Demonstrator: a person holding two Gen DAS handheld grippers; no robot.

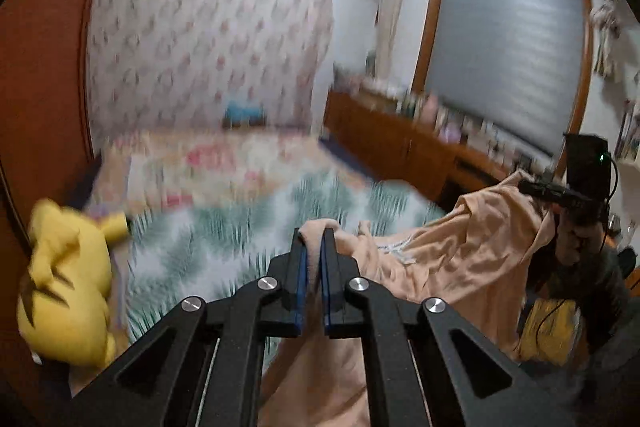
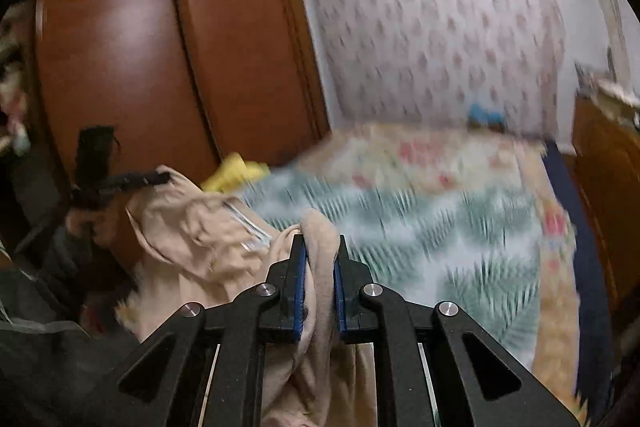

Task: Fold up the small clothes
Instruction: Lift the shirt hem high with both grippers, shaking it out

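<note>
A peach-coloured garment hangs in the air between both grippers above the bed. My left gripper is shut on one edge of it. In the left wrist view the cloth stretches right to the other gripper, held in a hand. My right gripper is shut on a thick bunched edge of the same garment. In the right wrist view the cloth runs left to the other gripper. Both views are blurred by motion.
The bed has a green-and-white patterned cover. A yellow plush toy lies at its left edge beside a brown wardrobe. A low wooden cabinet with several items runs along the right wall under a window.
</note>
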